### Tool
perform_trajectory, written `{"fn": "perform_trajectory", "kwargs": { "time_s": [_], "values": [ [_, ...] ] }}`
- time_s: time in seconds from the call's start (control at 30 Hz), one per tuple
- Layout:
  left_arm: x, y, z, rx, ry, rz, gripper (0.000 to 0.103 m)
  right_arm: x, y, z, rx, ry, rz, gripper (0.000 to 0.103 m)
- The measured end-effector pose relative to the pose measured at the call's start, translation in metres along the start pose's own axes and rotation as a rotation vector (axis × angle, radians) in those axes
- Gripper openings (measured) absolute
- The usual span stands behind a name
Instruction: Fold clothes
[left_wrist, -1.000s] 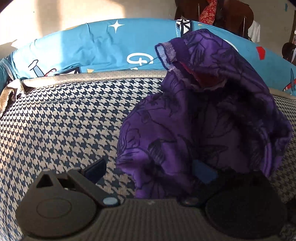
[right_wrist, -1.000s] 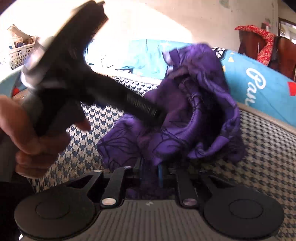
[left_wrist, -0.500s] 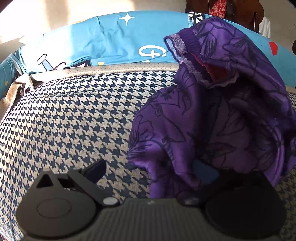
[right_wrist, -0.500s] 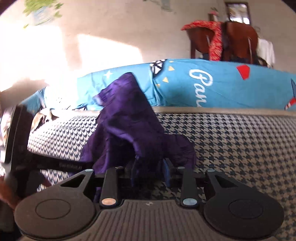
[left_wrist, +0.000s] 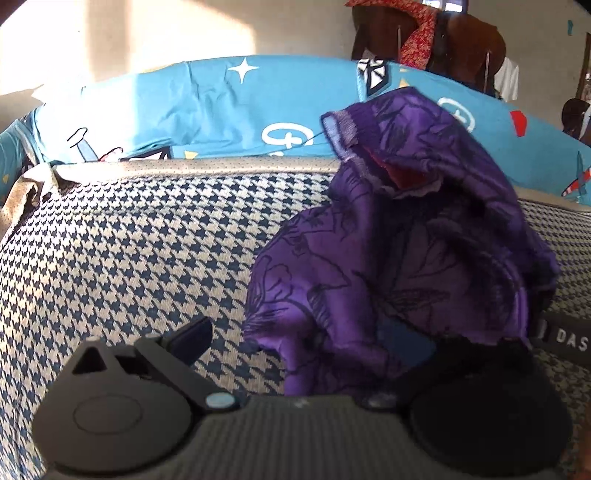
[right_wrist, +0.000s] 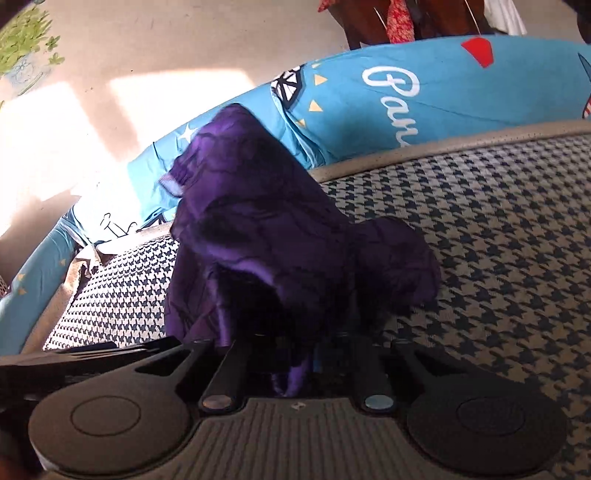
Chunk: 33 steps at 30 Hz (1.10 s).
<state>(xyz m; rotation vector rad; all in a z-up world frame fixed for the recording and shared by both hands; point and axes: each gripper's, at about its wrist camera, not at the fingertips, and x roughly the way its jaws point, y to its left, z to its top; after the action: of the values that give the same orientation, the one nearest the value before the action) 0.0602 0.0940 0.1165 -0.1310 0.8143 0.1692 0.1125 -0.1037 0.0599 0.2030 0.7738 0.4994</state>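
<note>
A purple floral garment (left_wrist: 388, 258) stands bunched up on the houndstooth cushion (left_wrist: 129, 258). My left gripper (left_wrist: 299, 343) is open with its fingers wide apart. Its left finger (left_wrist: 192, 338) is bare, while cloth drapes over the right one. In the right wrist view the same garment (right_wrist: 266, 229) rises in a peak. My right gripper (right_wrist: 295, 362) is shut on a fold at the garment's lower edge, fingers close together. The left gripper's black body (right_wrist: 92, 354) shows at the lower left there.
A blue printed bedsheet (left_wrist: 221, 107) runs behind the cushion's beige piped rim (left_wrist: 184, 166). Dark wooden furniture with a red cloth (left_wrist: 421, 33) stands by the far wall. Bare houndstooth fabric (right_wrist: 498, 240) spreads to the right of the garment.
The right wrist view has rolled and swung sideways, so the left gripper slid from the middle to the lower left edge. The right fingers went from a small gap to pinched on cloth. The left view barely changed.
</note>
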Motion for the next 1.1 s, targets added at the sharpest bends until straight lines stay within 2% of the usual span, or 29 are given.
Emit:
{"fn": "perform_trajectory", "kwargs": {
  "time_s": [0.27,0.37,0.47,0.6,0.93,1.1],
  "values": [
    [-0.025,-0.019,-0.007,0.08,-0.066,-0.136,0.103,-0.023,-0.007,0.019,0.022,-0.111,0.042,0.008],
    [-0.031,-0.027,-0.009,0.096,-0.07,-0.208,0.103,-0.025,-0.01,0.023,0.041,-0.123,0.043,0.008],
    [-0.033,-0.036,-0.012,0.13,-0.08,-0.238,0.103,-0.024,-0.01,0.024,0.044,-0.123,0.038,0.008],
    [-0.027,-0.045,-0.016,0.172,-0.072,-0.173,0.103,-0.023,-0.007,0.022,0.034,-0.119,0.038,0.008],
    [0.002,-0.044,-0.014,0.123,-0.017,0.013,0.103,-0.021,-0.003,0.016,-0.005,-0.099,0.026,0.008],
    [0.01,-0.042,-0.016,0.129,-0.004,0.11,0.103,-0.019,-0.004,0.015,-0.009,-0.092,0.017,0.008]
  ]
}}
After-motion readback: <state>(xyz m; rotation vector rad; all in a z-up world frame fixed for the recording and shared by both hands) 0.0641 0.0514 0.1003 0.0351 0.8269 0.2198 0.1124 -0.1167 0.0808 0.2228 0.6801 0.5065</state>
